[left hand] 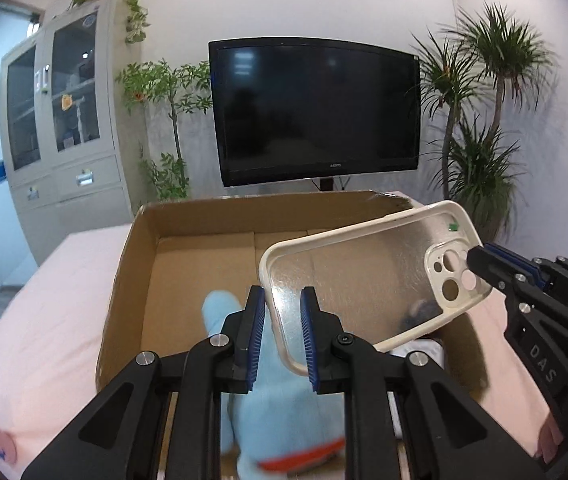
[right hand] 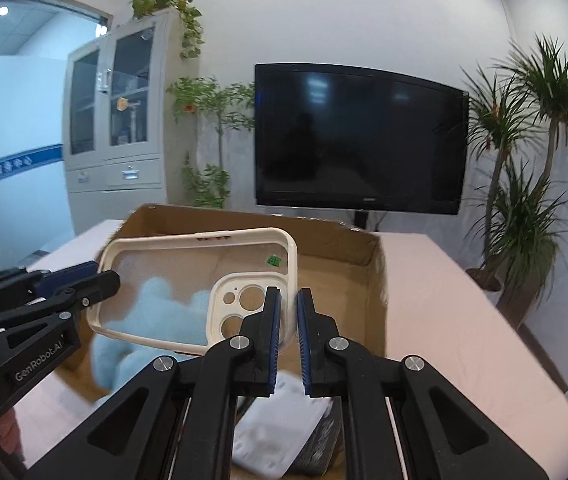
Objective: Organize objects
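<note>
1. A clear phone case with a cream-white rim (left hand: 368, 276) hangs in the air above an open brown cardboard box (left hand: 203, 220), held at both ends.
2. The left gripper (left hand: 282, 316) is clamped on the case's plain end.
3. The right gripper (right hand: 288, 316) is clamped on the rim beside the camera cut-out.
4. A fluffy light-blue plush toy (right hand: 163, 312) lies inside the box, which stands on a pink-covered bench (right hand: 464, 320).

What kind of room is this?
Probably an office or meeting room: a dark flat-screen TV on the wall, a grey glass-door filing cabinet, and tall potted plants beside it.
</note>
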A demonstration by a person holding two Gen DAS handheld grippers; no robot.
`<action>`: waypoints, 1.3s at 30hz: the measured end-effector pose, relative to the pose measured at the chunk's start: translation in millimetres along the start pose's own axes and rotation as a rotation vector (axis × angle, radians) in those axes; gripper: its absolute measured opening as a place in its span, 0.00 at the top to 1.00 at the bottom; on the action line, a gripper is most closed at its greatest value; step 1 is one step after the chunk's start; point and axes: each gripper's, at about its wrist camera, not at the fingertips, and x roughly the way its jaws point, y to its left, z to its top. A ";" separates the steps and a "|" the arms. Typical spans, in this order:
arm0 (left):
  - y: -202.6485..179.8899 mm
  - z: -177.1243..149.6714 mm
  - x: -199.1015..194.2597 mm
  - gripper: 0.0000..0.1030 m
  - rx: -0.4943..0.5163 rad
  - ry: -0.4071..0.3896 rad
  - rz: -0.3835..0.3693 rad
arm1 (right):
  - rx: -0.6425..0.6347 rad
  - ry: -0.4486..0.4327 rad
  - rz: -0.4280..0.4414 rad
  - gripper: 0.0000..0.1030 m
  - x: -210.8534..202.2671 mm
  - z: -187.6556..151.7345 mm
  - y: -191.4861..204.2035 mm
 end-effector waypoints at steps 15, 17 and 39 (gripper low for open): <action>-31.0 -19.2 105.1 0.83 0.088 0.214 0.021 | 0.003 0.254 -0.054 0.94 131.1 -28.6 -25.5; -32.5 -21.0 101.7 0.80 0.093 0.224 0.024 | -0.016 0.270 -0.059 0.94 134.2 -33.9 -23.8; 19.1 -93.5 -21.1 0.14 -0.102 0.264 -0.046 | 0.028 0.156 -0.039 0.22 -17.6 -65.2 -6.3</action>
